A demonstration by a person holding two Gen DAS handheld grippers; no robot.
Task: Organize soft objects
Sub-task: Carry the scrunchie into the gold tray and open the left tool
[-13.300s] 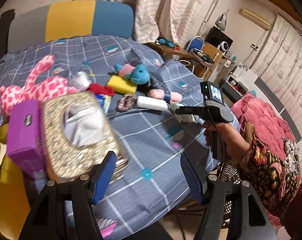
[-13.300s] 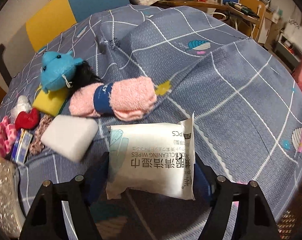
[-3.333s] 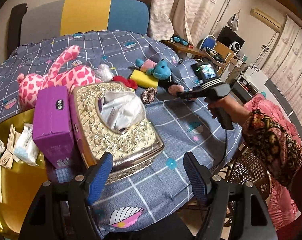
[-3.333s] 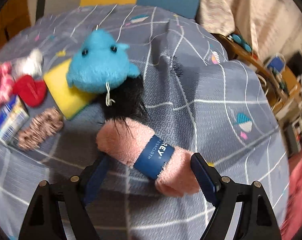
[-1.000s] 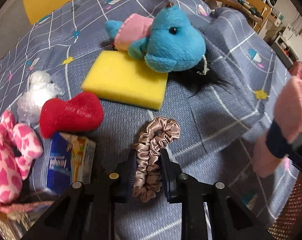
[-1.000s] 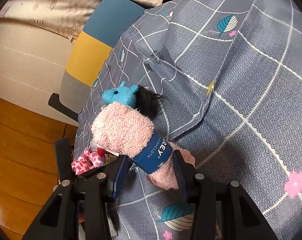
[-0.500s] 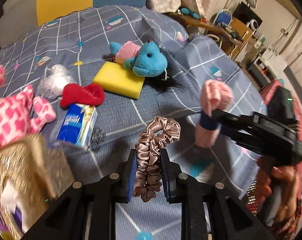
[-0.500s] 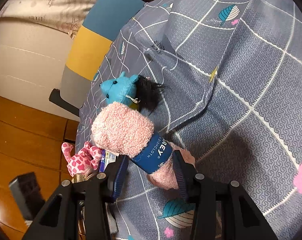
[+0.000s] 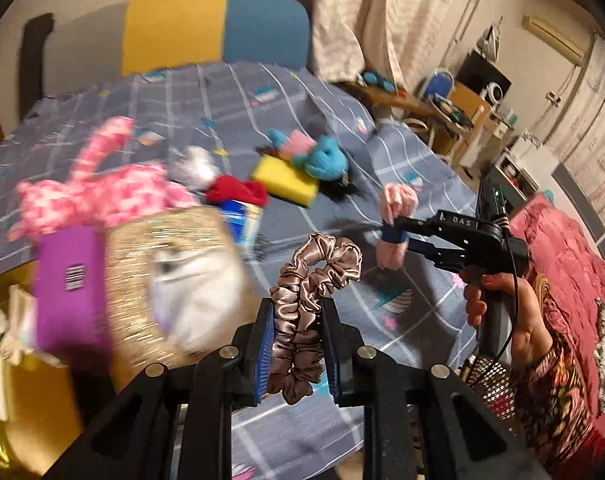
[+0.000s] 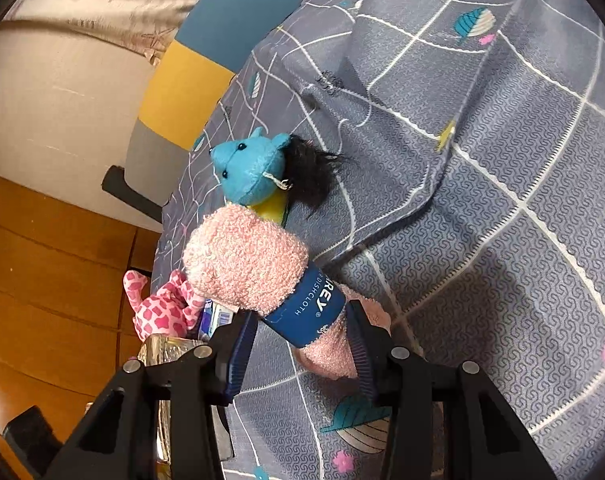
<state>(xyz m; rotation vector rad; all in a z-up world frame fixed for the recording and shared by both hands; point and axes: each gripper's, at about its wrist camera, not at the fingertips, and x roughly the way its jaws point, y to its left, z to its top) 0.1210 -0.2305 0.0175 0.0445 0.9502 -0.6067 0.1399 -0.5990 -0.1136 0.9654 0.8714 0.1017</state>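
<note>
My left gripper (image 9: 296, 350) is shut on a beige satin scrunchie (image 9: 312, 280) and holds it in the air above the table. My right gripper (image 10: 300, 354) is shut on a rolled pink dishcloth (image 10: 246, 258) with a blue paper band, lifted off the cloth; the left wrist view shows that roll (image 9: 396, 216) in the right gripper (image 9: 402, 240) at mid right. On the table lie a blue plush (image 9: 326, 158), a yellow sponge (image 9: 284, 180), a red plush piece (image 9: 238, 192) and a pink spotted plush (image 9: 98, 188).
A gold tissue box (image 9: 170, 276) and a purple box (image 9: 68, 284) stand at the left by a yellow container (image 9: 26, 412). The table carries a blue-grey checked cloth (image 10: 502, 200). A chair (image 9: 214, 28) stands behind it, and a pink quilt (image 9: 570, 248) lies at right.
My left gripper has lifted the scrunchie off the table and pulled back and up, so the tissue box and purple box come into view. The right gripper has kept still with the pink roll.
</note>
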